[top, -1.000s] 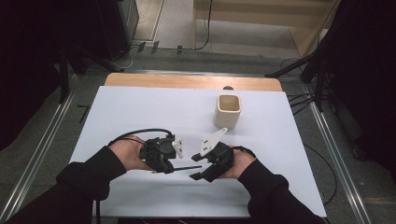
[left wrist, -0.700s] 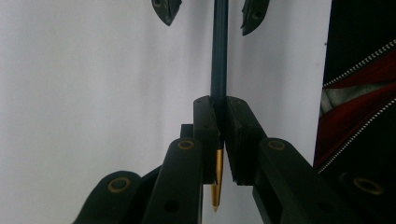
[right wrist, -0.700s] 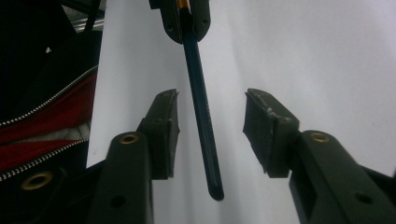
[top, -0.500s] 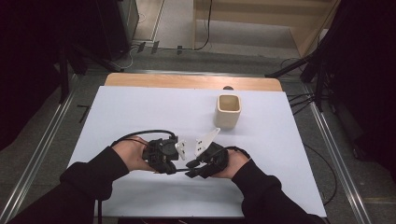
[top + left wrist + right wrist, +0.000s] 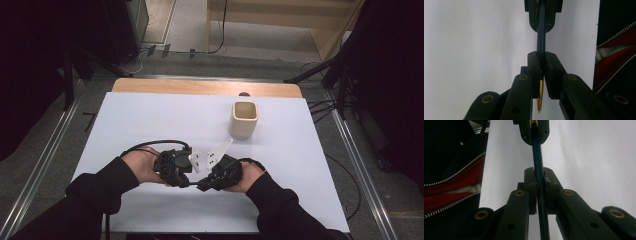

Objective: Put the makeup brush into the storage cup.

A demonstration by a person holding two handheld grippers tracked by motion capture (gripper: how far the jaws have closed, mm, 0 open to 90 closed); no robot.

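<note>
Pen (image 5: 541, 37): slim dark-blue barrel with a gold pointed tip (image 5: 539, 105), bridging the two grippers low centre of the high view, just above the white table (image 5: 150, 120)

Left gripper (image 5: 192, 162) is clamped on the tip end; in its own view the barrel runs up between its black pads and the gold tip pokes out below them. Right gripper (image 5: 210, 164) has just been closing and its pads now pinch the barrel (image 5: 537, 157) further along, barrel passing straight through the jaws

Judgement: two grips on one axis facing each other looks like setup for pulling the pen apart or uncapping, one end fixed while the other pulls or twists. Smooth round barrel, so it could slip or roll in flat pads

Jaws are matte black plastic links with brass-coloured pivot pins. Cream cup (image 5: 244, 119), squarish with rounded corners, matte, stands upright right of centre, well apart from the hands; likely where the pen goes or came from

Dark sleeves enter from the bottom edge
</note>
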